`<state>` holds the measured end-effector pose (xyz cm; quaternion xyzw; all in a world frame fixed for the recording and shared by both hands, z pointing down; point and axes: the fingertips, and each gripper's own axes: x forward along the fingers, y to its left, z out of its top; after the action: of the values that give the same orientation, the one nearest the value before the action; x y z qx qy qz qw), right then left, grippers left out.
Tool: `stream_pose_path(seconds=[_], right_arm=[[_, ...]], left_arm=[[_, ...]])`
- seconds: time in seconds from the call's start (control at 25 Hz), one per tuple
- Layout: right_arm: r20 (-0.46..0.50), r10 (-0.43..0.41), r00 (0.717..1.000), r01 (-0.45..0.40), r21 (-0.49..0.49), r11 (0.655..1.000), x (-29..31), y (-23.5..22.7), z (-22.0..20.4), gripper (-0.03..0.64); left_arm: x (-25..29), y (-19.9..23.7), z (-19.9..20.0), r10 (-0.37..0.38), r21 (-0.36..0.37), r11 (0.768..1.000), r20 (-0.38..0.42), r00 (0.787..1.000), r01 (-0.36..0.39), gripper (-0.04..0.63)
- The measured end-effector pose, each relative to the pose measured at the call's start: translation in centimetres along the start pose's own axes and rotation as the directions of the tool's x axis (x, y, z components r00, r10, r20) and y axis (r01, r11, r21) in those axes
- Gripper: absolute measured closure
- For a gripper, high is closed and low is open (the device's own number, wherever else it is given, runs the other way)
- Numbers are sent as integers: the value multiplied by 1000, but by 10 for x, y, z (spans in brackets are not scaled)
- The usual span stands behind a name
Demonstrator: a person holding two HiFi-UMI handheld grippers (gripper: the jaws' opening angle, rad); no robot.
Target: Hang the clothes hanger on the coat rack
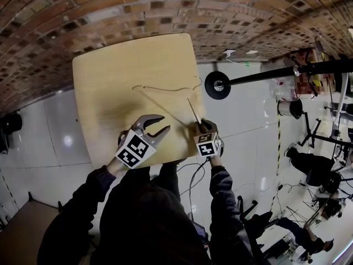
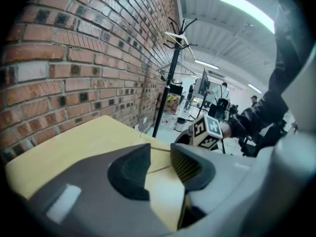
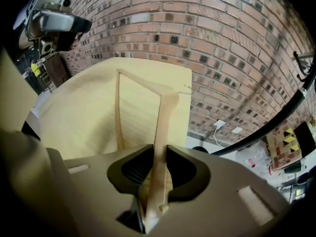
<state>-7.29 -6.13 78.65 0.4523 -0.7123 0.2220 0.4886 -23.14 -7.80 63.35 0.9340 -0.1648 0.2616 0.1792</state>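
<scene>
Reaching over the near edge of the table, the left gripper tilts down, jaws partway apart and empty, while the right gripper points steeply down, clamped on one arm of the clothes hanger lying there, coat rack beyond.

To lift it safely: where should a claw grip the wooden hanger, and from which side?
Probably one sloping arm near its end, from above over the near edge of the table: the wooden hanger lies flat, its arms thin. The right claw grips there.
</scene>
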Motion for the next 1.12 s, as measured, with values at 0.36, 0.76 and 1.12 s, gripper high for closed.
stream_pose_path(seconds=[0.36, 0.76, 1.12], right_arm=[[55, -62, 997, 60, 41, 997, -36, 0, 16, 531], [180, -172, 969, 171, 19, 985, -140, -3, 35, 532], [235, -286, 929, 318, -112, 942, -221, 5, 29, 532]], left_arm=[[8, -5, -10, -52, -50, 997, -27, 998, 51, 460], [66, -42, 28, -295, -352, 892, 24, 955, 285, 460], [99, -93, 58, -568, -617, 588, 144, 810, 523, 391]])
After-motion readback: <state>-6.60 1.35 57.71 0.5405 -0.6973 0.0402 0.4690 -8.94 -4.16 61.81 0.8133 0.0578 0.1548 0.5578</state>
